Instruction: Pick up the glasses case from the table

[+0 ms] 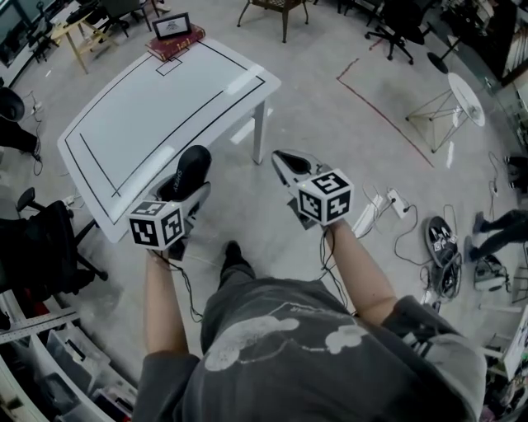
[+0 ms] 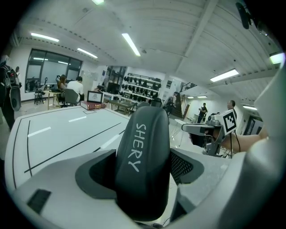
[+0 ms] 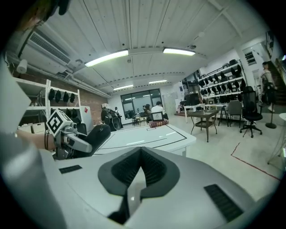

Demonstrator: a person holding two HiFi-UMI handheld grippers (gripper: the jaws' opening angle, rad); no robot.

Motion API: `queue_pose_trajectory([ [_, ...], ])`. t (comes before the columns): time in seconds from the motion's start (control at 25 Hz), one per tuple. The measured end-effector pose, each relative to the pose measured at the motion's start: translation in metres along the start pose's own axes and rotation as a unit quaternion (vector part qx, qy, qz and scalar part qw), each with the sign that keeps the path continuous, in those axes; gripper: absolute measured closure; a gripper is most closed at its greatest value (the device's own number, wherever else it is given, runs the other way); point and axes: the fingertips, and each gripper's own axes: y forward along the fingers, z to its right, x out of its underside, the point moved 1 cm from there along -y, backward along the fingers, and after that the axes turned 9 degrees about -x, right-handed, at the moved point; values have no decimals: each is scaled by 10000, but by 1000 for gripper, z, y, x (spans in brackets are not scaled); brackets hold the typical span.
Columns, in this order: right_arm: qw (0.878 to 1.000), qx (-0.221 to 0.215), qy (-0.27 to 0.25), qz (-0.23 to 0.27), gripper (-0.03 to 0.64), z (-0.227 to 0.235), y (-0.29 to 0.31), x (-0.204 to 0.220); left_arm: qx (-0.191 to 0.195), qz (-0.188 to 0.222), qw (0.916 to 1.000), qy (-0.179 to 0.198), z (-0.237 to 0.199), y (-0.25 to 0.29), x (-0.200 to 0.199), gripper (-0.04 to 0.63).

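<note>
A black glasses case (image 1: pixel 186 171) marked SHERY (image 2: pixel 144 161) stands clamped between the jaws of my left gripper (image 1: pixel 183 196), held off the white table (image 1: pixel 148 115) near its front right edge. In the right gripper view the case (image 3: pixel 94 136) shows at the left with the left gripper's marker cube. My right gripper (image 1: pixel 289 167) is to the right of the table over the floor; its jaws are shut together with nothing between them (image 3: pixel 140 172).
A stack of books with a framed picture (image 1: pixel 174 35) sits at the table's far end. Office chairs (image 1: pixel 37 247), a wooden stool (image 1: pixel 280 10), a tipped wire-leg table (image 1: pixel 452 105), and cables with power strips (image 1: pixel 388 206) lie on the floor around.
</note>
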Motion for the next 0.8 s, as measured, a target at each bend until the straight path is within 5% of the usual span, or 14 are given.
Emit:
queue_pose_trajectory([
  [0.8,9997,-125,-79,183,618,-56,-122,53,-92,204,9997,-124,104,-83,79,243],
])
